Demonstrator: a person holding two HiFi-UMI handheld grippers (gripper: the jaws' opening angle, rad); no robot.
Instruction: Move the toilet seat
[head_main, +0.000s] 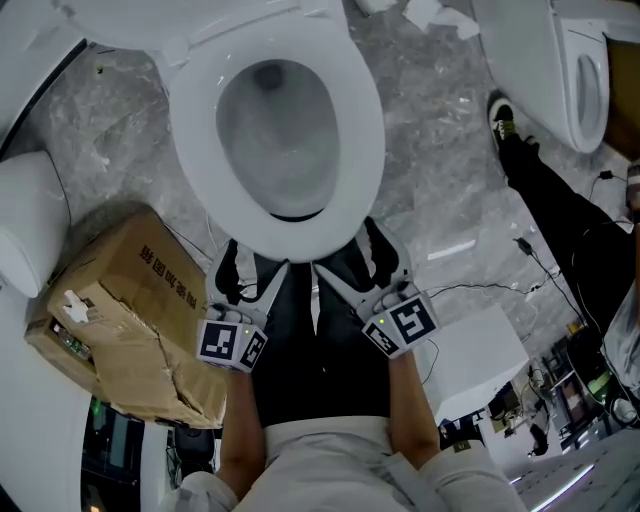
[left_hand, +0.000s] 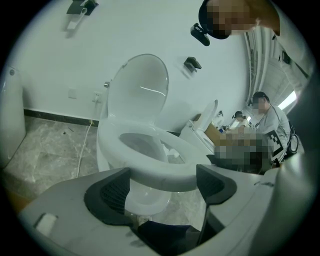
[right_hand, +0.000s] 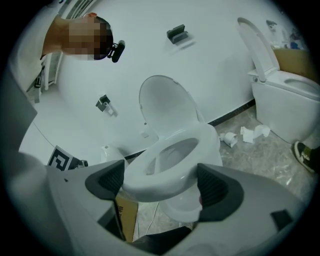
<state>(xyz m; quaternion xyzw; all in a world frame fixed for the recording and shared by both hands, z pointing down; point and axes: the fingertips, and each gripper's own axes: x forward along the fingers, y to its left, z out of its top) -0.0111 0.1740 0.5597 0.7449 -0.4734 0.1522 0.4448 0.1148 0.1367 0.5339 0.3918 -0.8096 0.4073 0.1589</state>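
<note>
Left gripper and right gripper are hovering wide open, clamping nothing, straddling the front rim of the white oval plastic toilet seat lying down just ahead, probably readying a lift.

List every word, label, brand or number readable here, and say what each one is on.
Cardboard box, black print on its top: Chinese characters, too blurred to quote.
White patch at the box's corner: nothing legible.
Toilet seat: no brand or words visible.
Marker cubes: black-and-white squares only, no words.
</note>
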